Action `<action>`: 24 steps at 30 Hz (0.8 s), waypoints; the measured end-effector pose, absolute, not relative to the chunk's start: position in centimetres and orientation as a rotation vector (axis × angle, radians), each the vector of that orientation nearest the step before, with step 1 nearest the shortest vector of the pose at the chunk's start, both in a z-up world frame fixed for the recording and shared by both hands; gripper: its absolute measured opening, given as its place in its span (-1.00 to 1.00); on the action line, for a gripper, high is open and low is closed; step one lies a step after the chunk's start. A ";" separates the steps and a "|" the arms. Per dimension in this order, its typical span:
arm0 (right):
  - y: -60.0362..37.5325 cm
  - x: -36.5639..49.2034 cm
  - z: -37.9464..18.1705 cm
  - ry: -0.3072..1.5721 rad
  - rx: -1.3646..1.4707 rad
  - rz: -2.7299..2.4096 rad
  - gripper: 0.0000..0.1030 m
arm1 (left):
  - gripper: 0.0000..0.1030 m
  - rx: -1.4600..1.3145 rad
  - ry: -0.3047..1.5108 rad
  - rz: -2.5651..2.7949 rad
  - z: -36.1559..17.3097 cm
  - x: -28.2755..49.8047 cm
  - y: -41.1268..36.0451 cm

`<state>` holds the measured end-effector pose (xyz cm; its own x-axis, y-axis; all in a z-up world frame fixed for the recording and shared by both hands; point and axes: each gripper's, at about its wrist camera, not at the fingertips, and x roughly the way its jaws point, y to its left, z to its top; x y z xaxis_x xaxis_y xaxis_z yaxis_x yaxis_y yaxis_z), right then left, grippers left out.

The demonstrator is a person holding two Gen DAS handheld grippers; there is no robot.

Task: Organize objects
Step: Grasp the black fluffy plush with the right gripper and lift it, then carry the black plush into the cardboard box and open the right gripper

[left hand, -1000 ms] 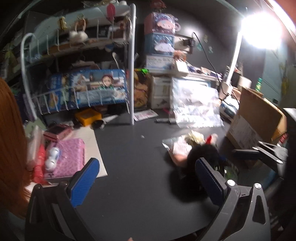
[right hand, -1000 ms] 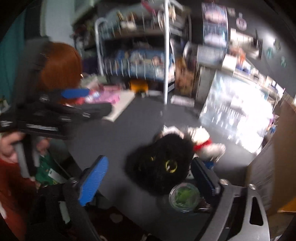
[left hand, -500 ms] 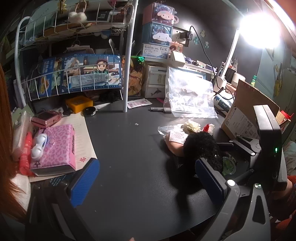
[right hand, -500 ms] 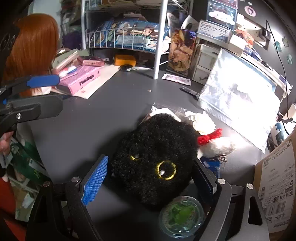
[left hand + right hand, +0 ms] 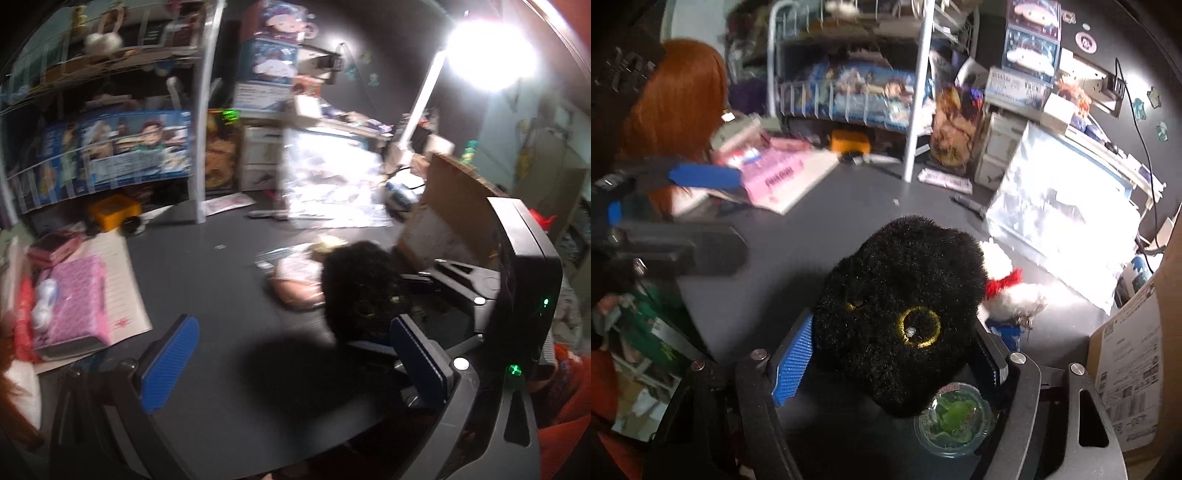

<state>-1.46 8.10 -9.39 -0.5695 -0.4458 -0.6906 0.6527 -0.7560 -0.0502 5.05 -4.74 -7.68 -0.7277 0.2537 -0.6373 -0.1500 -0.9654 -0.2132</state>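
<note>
On the dark bench point(image 5: 768, 295), the black plush toy point(image 5: 905, 306) sits between the right tool's point(image 5: 892, 354) blue pads, whose jaws are closing around it, the left pad at its fur. A small green-filled tub point(image 5: 955, 415) lies just beneath. Further left, the left tool point(image 5: 295, 365) hangs released over bare bench, grasping nothing.

The black plush toy point(image 5: 901, 314) is round and fluffy, with 2 yellow-ringed eyes looking up. It sits on the dark table between the 2 blue pads of the right gripper point(image 5: 894, 354), whose jaws are closing around it. Just in front of these tongs, at its right side, lies a small white plush point(image 5: 1012, 295) with a red ribbon. Below the toy, near the right pad, lies a clear round container point(image 5: 955, 417) with something green inside.
</note>
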 end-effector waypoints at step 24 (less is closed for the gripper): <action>26.2 -5.1 4.8 0.113 0.837 -2.370 0.41 | 0.07 -0.988 -0.036 2.270 6.2 -8.5 14.7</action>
